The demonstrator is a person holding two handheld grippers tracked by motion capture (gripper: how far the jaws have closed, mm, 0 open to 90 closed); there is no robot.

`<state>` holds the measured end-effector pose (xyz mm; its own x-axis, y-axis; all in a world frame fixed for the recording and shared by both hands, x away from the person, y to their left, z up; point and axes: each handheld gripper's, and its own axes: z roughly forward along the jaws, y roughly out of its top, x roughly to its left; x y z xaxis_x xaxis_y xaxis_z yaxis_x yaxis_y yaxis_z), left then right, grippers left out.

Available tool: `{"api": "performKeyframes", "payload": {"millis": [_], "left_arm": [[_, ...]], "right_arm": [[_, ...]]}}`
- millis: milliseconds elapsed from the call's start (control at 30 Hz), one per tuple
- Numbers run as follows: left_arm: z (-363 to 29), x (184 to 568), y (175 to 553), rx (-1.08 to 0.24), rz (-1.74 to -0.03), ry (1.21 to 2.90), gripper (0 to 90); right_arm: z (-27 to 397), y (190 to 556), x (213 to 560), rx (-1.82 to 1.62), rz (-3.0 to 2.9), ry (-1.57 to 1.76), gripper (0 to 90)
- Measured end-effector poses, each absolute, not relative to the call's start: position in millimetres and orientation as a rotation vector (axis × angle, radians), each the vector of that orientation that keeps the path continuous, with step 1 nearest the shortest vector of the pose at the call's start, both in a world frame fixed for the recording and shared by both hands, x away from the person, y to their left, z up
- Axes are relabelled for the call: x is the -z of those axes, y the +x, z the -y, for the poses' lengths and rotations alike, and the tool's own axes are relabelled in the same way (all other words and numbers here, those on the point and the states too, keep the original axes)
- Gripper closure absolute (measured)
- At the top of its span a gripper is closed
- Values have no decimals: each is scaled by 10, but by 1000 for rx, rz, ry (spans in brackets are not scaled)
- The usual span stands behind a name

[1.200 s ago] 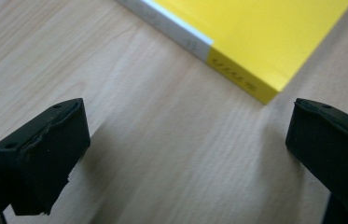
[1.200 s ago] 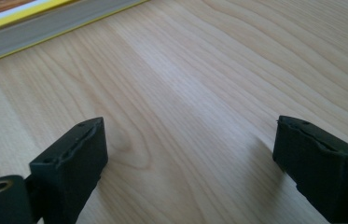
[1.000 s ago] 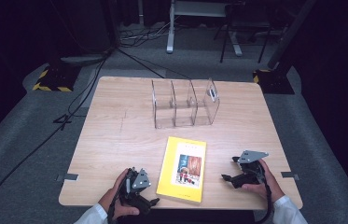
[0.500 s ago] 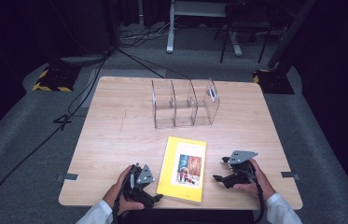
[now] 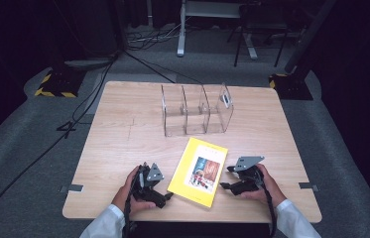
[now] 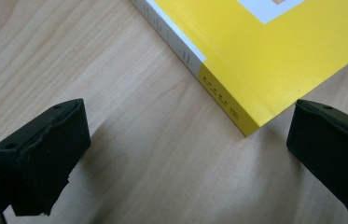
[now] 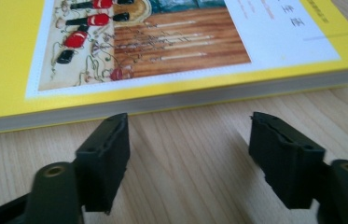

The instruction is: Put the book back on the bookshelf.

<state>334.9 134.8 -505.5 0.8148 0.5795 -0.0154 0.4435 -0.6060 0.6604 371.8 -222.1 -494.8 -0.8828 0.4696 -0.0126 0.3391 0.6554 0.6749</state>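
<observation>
Jaws of the right tool (image 7: 188, 158), just been closing, gape empty beside the yellow book (image 7: 171, 51); left tool (image 6: 185, 154) wide open

Light falls from above onto my surface (image 5: 123, 134), bright and even, while the room around it sits nearly black. My fingers (image 6: 45, 154) cast soft shadows and blur slightly up close; the book (image 7: 171, 46) stays sharp.
</observation>
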Motion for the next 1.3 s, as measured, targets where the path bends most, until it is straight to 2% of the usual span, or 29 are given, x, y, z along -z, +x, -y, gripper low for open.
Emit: {"api": "performKeyframes", "payload": {"millis": [133,500,633,700,800,833,1300], "left_arm": [[-1350,5054,3411,-241,-707,2331,0],[-1353,5056,3402,-248,-703,2329,5],[-1351,5056,3401,-248,-705,2328,4],[-1344,5057,3401,-246,-707,2328,4],[-1341,5058,3400,-246,-708,2326,4],[-1340,5058,3400,-245,-709,2326,4],[-1334,5057,3389,-252,-721,2322,6]], "right_arm": [[2181,3756,4927,-1029,-2695,658,397],[2021,3767,4789,-850,-2834,569,718],[1983,3787,4760,-801,-2877,567,752],[1915,3814,4725,-721,-2915,551,812],[1881,3816,4712,-690,-2935,545,854],[1889,3818,4715,-698,-2943,549,897],[1877,3792,4715,-700,-2960,513,900]]}}
